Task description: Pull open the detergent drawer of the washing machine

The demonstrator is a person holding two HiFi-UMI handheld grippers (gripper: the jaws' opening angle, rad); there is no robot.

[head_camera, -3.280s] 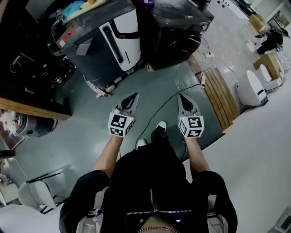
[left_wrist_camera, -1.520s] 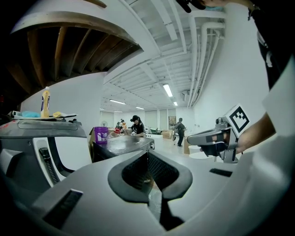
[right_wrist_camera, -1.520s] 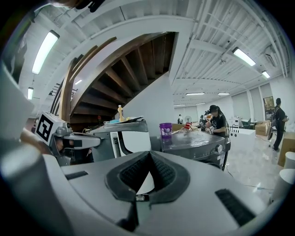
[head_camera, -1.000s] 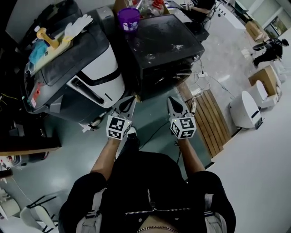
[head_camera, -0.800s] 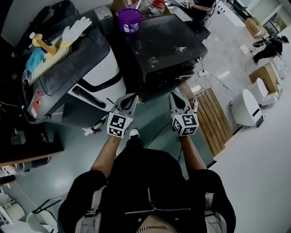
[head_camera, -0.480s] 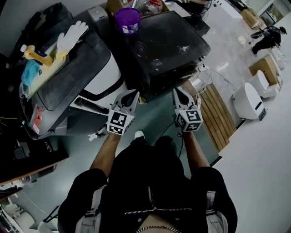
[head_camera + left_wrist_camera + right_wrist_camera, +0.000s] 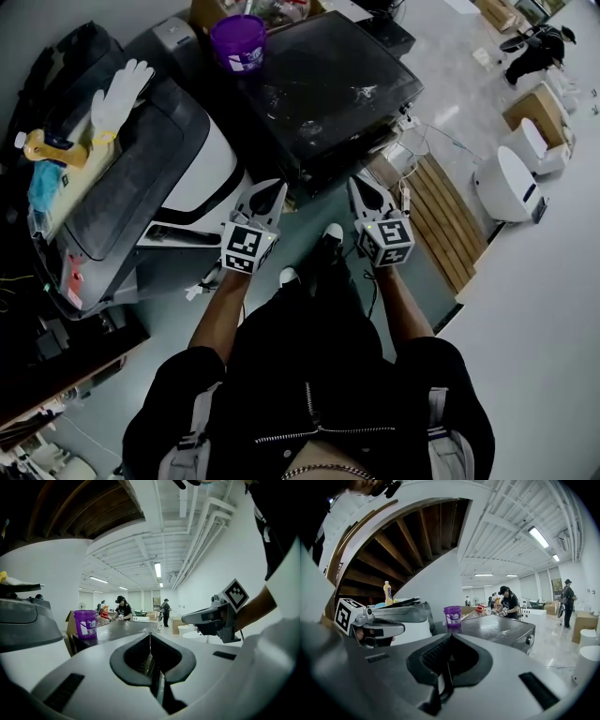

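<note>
Approach stage: the left gripper (image 7: 277,188) and right gripper (image 7: 355,184), both with jaws together and empty, are held near-level just short of the dark-topped washing machine (image 7: 328,84). Its detergent drawer, presumably on the front panel facing the person, cannot be made out. Next move, as judged: locate the drawer, part one gripper's jaws, clamp its front edge.
</note>
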